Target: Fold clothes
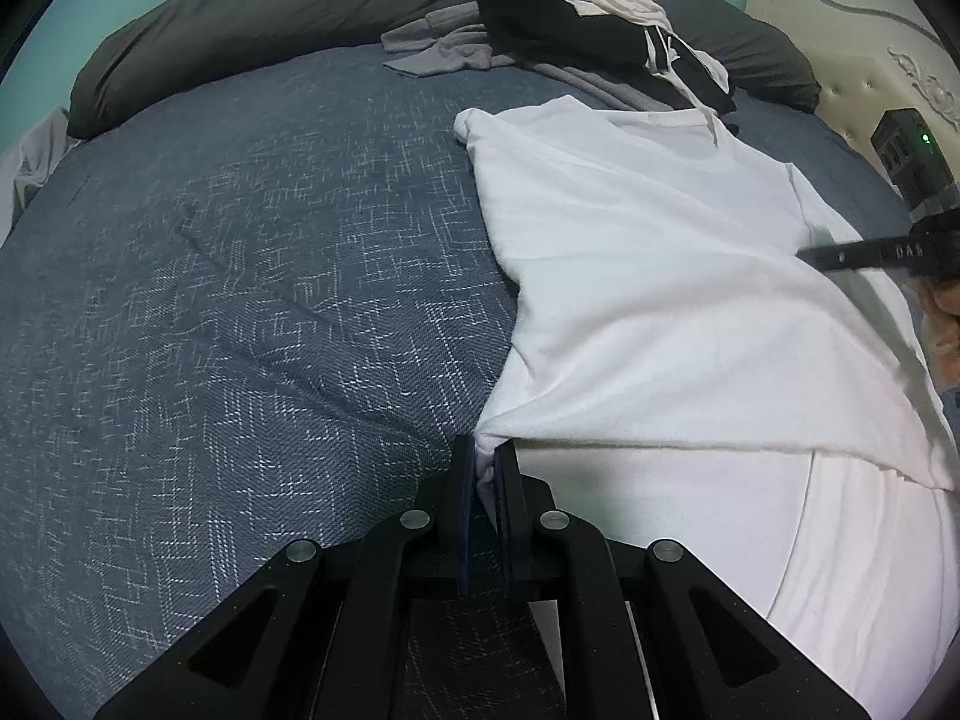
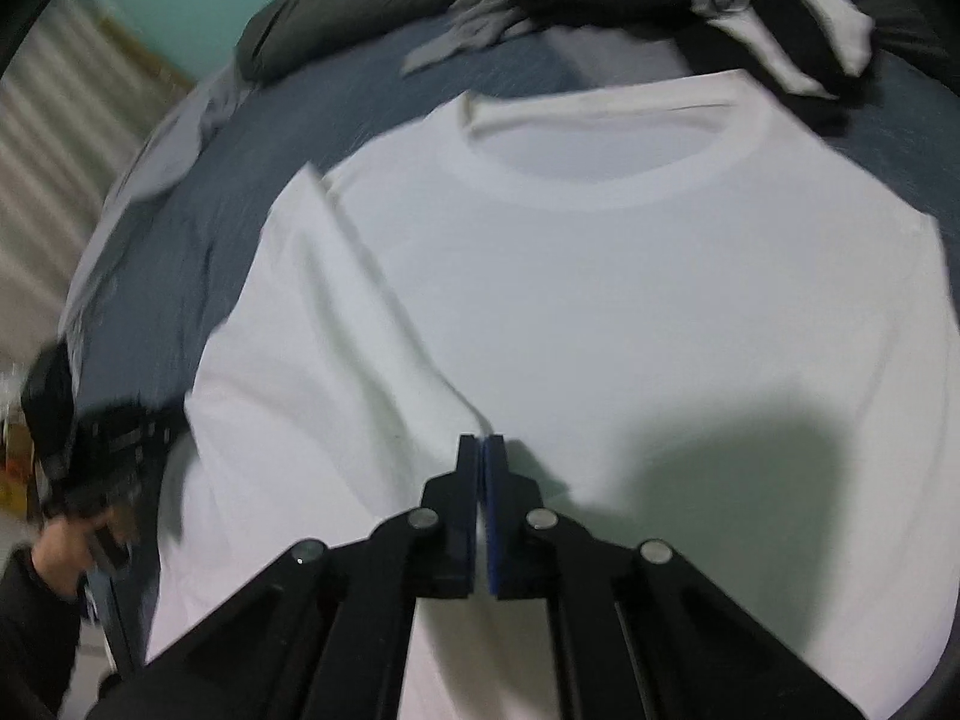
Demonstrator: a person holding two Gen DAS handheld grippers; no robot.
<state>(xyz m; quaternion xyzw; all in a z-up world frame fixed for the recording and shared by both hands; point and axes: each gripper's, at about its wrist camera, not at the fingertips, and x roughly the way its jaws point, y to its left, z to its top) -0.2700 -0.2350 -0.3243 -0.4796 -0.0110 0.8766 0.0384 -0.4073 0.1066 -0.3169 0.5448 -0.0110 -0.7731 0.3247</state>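
White T-shirt [image 1: 648, 252] spread on a blue bedspread [image 1: 240, 276], left gripper [image 1: 487, 468] clamped on its folded edge, right gripper [image 2: 482, 450] closed over a fold of the shirt, laundry pile [image 1: 576, 30] behind.

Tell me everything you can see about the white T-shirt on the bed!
The white T-shirt looks like soft, plain cotton with a round ribbed collar at the far end. It lies spread on the blue bedspread, its left side folded over toward the middle. The left tool pinches a corner of that folded part. The right tool is shut over the shirt's middle, on a thin ridge of cloth.
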